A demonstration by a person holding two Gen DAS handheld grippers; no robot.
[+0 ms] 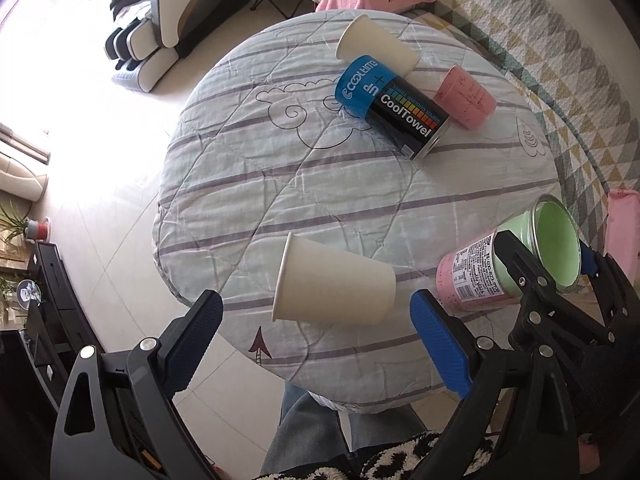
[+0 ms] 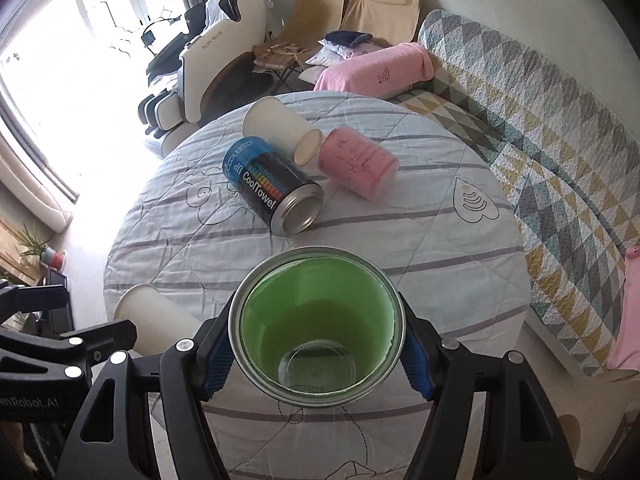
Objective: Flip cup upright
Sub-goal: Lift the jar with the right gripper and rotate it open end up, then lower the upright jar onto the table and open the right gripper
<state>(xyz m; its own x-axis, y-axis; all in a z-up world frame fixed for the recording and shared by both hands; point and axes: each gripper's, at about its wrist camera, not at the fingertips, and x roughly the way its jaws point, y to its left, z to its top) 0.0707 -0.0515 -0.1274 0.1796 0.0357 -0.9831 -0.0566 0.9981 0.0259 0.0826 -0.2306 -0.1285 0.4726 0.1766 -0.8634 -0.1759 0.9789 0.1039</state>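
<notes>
The green-lined cup (image 2: 316,332) is clamped at its rim between the fingers of the right gripper (image 2: 316,354), above the near edge of the round table (image 2: 460,248). The left gripper (image 1: 316,334) is spread wide, empty, just short of a white paper cup (image 1: 332,282) lying on its side.

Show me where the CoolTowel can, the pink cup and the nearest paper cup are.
CoolTowel can (image 1: 394,110): left wrist view, on its printed side.
pink cup (image 2: 358,163): right wrist view, on its side wall.
nearest paper cup (image 1: 334,282): left wrist view, on its side wall.
</notes>
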